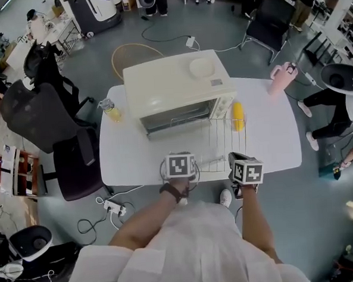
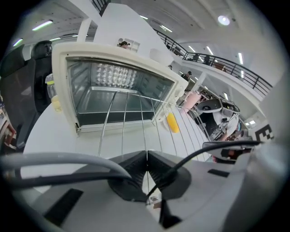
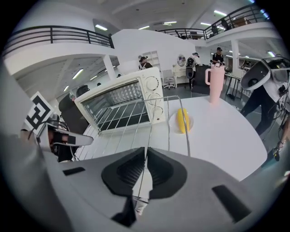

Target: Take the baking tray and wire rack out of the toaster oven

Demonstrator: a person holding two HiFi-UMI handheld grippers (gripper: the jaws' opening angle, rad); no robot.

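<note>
The wire rack [image 1: 224, 141] is outside the cream toaster oven [image 1: 176, 90], stretching from the oven's right front corner to the near table edge. My left gripper [image 1: 179, 167] is shut on a rack wire at the near left. My right gripper [image 1: 245, 170] is shut on a wire at the near right. In the left gripper view the jaws [image 2: 146, 156] pinch one thin wire of the rack [image 2: 136, 122]. The right gripper [image 3: 146, 156] pinches another wire of the rack [image 3: 167, 122]. The oven [image 2: 113, 86] stands open, with a grey tray-like floor [image 2: 108, 102] inside.
A yellow object [image 1: 237, 116] lies on the white table [image 1: 135, 152] right of the oven, close to the rack's far end. A pink tumbler [image 1: 280, 78] stands far right, a bottle of yellow liquid [image 1: 110, 110] left of the oven. Black chairs [image 1: 43, 110] crowd the left side.
</note>
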